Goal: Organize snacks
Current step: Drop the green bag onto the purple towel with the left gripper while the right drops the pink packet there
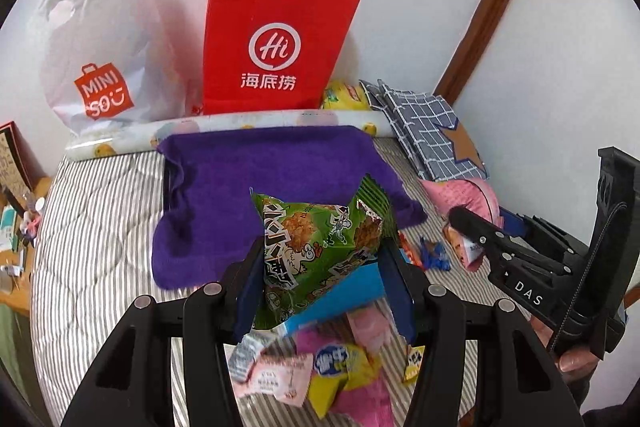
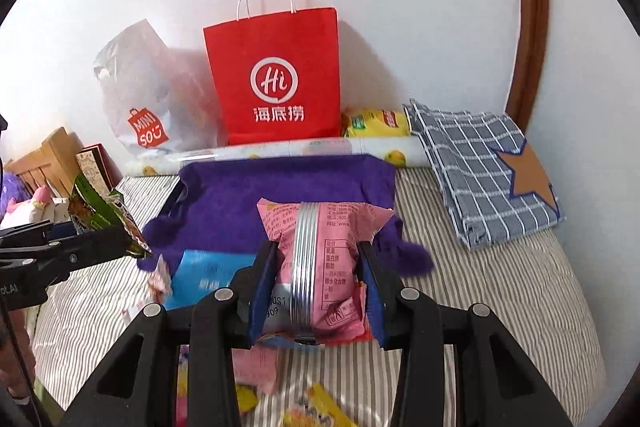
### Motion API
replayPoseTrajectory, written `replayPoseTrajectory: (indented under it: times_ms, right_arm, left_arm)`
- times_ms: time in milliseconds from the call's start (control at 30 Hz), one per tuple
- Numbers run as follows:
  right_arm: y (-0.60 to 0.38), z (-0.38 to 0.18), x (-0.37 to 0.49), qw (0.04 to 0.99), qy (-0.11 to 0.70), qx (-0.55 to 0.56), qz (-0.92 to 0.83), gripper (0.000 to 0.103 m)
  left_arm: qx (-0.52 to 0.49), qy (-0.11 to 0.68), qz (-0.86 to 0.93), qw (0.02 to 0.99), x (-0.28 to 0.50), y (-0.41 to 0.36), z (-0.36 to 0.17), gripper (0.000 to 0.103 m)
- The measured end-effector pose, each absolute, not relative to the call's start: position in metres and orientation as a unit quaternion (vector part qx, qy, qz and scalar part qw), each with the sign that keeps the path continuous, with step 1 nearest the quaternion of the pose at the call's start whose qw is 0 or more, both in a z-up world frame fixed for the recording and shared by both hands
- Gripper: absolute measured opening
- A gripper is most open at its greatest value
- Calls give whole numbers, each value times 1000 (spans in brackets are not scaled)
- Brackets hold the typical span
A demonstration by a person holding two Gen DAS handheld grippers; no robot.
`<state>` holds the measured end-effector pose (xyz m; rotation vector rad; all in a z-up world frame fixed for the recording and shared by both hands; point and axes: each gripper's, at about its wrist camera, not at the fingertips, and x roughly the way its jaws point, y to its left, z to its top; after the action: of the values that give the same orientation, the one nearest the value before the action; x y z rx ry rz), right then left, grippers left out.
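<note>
bed (image 2: 500, 291): grey-striped cover | on it: purple towel (image 2: 288, 187), folded checked cloth (image 2: 480, 163), loose snack packets (image 1: 320, 371)

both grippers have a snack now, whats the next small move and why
Probably carry both forward over the purple cloth and lower them there: the left gripper holds the green pack, the right gripper the pink pack, both held above the loose snacks.

left hand-held gripper (image 1: 326, 267) clamps a green snack bag (image 1: 320, 247) above purple towel (image 1: 260, 179).
</note>
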<state>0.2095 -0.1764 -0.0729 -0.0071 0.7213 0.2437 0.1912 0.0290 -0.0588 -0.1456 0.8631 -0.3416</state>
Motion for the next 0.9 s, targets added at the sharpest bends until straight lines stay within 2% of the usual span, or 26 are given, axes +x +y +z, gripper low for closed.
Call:
replayPoseTrajectory:
  times_ms: [533, 900]
  right_arm:
    - [-170, -67, 294, 933, 337, -10, 123, 38]
    - [-172, -100, 352, 923, 363, -16, 123, 38]
  left_arm:
    - [-48, 428, -148, 890, 272, 26, -59, 55]
    - [-50, 449, -128, 883, 337, 40, -88, 55]
